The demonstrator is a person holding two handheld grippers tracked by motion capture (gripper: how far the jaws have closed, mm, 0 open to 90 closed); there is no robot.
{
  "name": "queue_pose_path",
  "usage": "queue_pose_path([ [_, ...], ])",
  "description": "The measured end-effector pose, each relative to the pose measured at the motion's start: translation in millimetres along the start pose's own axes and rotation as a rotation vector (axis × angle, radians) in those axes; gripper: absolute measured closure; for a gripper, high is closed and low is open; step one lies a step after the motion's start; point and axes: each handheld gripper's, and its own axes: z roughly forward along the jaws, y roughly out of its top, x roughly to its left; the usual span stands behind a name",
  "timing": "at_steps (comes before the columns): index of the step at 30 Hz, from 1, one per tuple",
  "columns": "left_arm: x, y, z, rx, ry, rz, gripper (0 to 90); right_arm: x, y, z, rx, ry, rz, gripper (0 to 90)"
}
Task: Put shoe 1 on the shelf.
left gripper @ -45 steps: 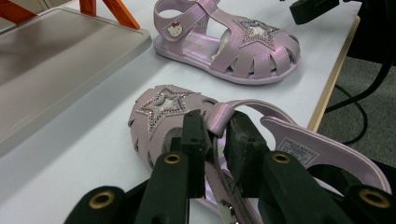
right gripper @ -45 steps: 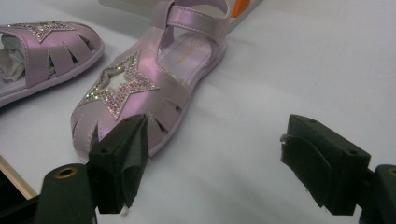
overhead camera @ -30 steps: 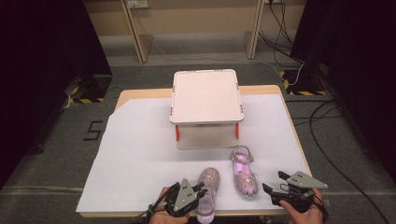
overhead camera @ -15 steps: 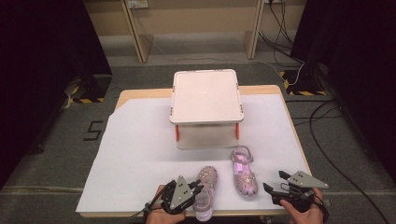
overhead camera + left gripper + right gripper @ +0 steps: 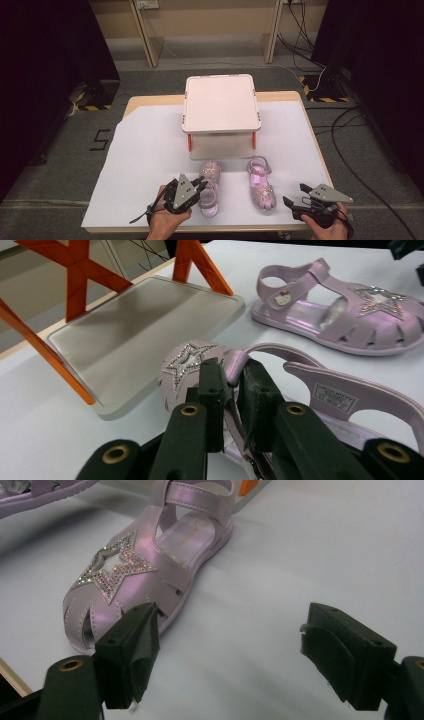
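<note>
Two lilac children's sandals with glittery stars lie on the white sheet near the front edge. My left gripper (image 5: 201, 186) (image 5: 230, 385) is shut on the upper of the left sandal (image 5: 212, 172) (image 5: 192, 360), whose toe points at the rack. The right sandal (image 5: 261, 184) (image 5: 345, 310) (image 5: 145, 565) lies flat with its toe toward me. My right gripper (image 5: 295, 194) (image 5: 230, 650) is open just to the right of that sandal's toe, with nothing between its jaws.
A white rack (image 5: 220, 102) with orange legs stands mid-table just beyond the sandals; its grey lower shelf (image 5: 135, 330) is bare. The white sheet (image 5: 145, 150) covers the wooden table. Cables run over the floor at the right.
My left gripper has carried the left sandal away from the front edge toward the rack, slightly left and a little up. The right gripper and right sandal have stayed put.
</note>
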Motion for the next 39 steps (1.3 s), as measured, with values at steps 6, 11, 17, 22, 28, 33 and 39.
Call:
queue_pose_path([
  [6,12.7,2.3,4.6,-0.009,0.036,-0.006,80.5,1.4,0.7,1.0,0.001,0.001,-0.004,23.1],
  [11,23.0,7.8,11.7,-0.012,0.064,-0.002,80.5,1.3,0.7,1.5,0.003,0.003,-0.006,23.1],
  [17,34.0,13.9,32.2,-0.009,0.101,0.000,80.5,2.1,1.2,1.9,0.003,0.006,-0.004,23.1],
  [22,40.3,18.3,48.7,0.000,0.137,0.036,80.5,1.8,0.9,1.9,0.004,0.007,-0.005,23.1],
  [28,46.0,19.3,70.9,0.023,0.179,0.079,80.5,2.0,0.8,2.6,0.006,0.010,-0.006,23.1],
  [33,52.6,19.7,86.2,0.033,0.211,0.113,80.5,1.5,0.5,2.8,0.006,0.012,-0.006,23.1],
  [39,59.5,20.5,102.7,0.049,0.234,0.133,80.3,2.1,0.5,3.0,0.009,0.014,-0.005,23.1],
])
